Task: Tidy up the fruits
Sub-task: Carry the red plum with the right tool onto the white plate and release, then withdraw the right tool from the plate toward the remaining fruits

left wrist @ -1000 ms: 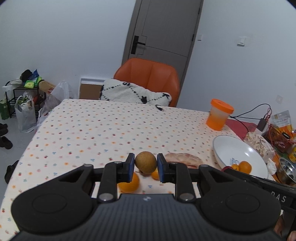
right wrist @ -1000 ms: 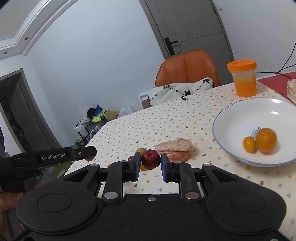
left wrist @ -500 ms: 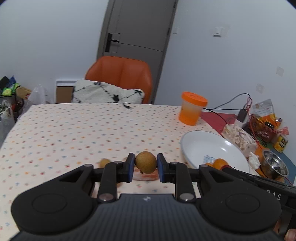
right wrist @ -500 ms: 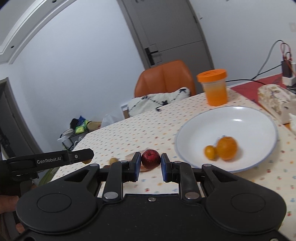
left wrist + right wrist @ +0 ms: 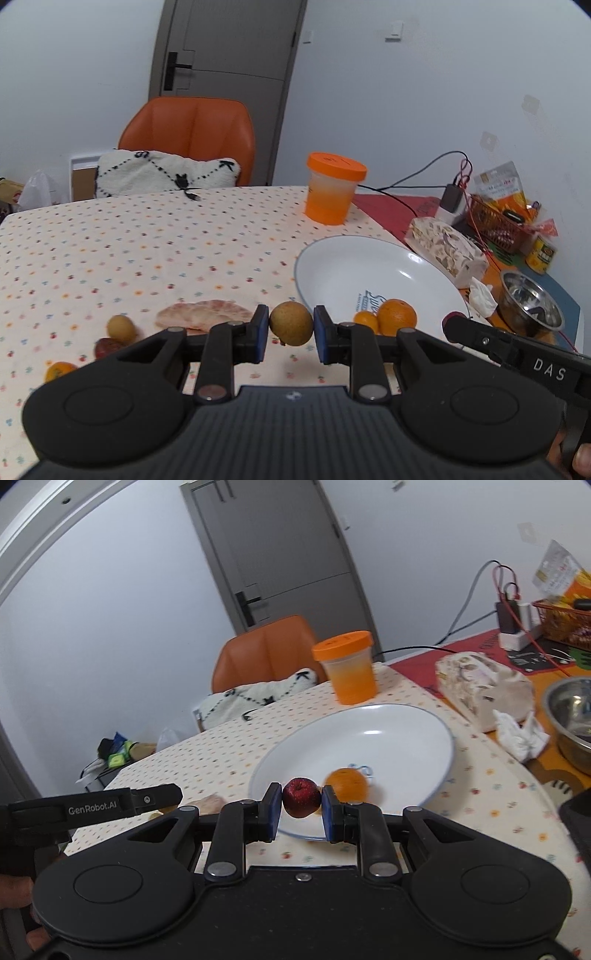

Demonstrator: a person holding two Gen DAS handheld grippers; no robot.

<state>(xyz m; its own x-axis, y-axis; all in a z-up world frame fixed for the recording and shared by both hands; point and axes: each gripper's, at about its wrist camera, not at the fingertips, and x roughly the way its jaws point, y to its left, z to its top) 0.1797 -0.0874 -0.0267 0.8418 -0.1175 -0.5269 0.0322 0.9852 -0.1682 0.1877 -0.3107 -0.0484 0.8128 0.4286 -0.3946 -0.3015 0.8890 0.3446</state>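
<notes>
Spreading under everything: the worktop [image 5: 110,258], covered in a cream cloth with small coloured dots.
Chair: an orange chair [image 5: 192,136] stands at the far edge, with a white black-patterned cushion [image 5: 162,175] on its seat.
Plate: a white plate [image 5: 369,273] lies toward the right side of the worktop, blue print in its well.
Steel bowl: a steel bowl [image 5: 532,299] sits to the right of the plate, off the dotted cloth.
Cup: an orange-lidded cup [image 5: 334,192] stands upright beyond the plate's far rim.
Flat peel: a pale pink, flattish piece [image 5: 203,314] lies on the cloth left of the plate; I cannot tell what fruit it is.
Left gripper: the left gripper [image 5: 290,334] has its jaws clenched on a brown round fruit [image 5: 290,324], held above the cloth just left of the plate's near rim.
Right gripper: the right gripper [image 5: 302,806] has its jaws clamped on a small red apple [image 5: 302,797], held over the plate's near edge.
In the plate: an orange [image 5: 397,316] with a small orange fruit [image 5: 365,320] touching its left side.
Loose on the cloth, far left: a second brown fruit [image 5: 121,328], a dark red fruit [image 5: 107,348] just beside it, and a small orange one [image 5: 59,370] nearest the camera.
</notes>
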